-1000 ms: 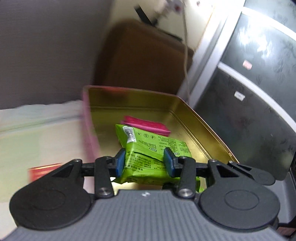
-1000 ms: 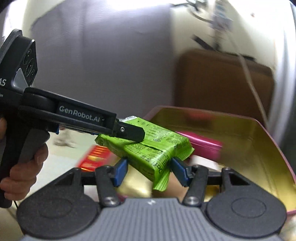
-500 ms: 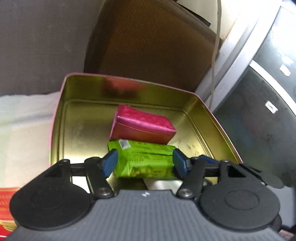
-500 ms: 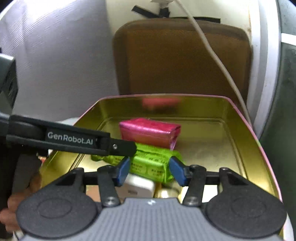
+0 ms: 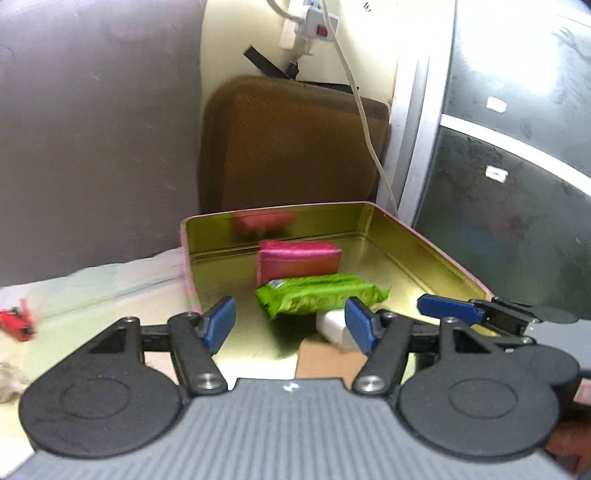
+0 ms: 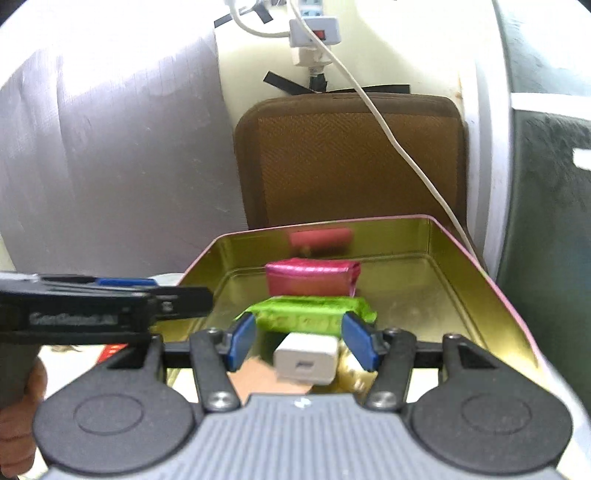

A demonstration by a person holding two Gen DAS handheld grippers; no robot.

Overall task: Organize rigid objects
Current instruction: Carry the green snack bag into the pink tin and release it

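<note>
A gold tin tray (image 5: 424, 254) (image 6: 476, 295) with a pink rim holds a green packet (image 5: 321, 297) (image 6: 314, 312), a pink packet (image 5: 299, 260) (image 6: 312, 277) behind it, and a white charger block (image 5: 334, 328) (image 6: 306, 358) in front. My left gripper (image 5: 291, 328) is open and empty, just in front of the tray. My right gripper (image 6: 301, 345) is open and empty over the tray's near end, with the white block between its fingers' line of sight. The right gripper's fingers (image 5: 450, 314) show at the right of the left wrist view.
A brown padded case (image 5: 295, 147) (image 6: 351, 158) leans on the wall behind the tray, with a white cable (image 6: 406, 147) and power strip (image 6: 314, 33) above. A red item (image 5: 16, 325) lies on the cloth at left. A dark cabinet (image 5: 517, 184) stands right.
The left gripper let go of the green packet, which now lies in the tray, and drew back with its jaws wide. The right gripper also pulled back.
</note>
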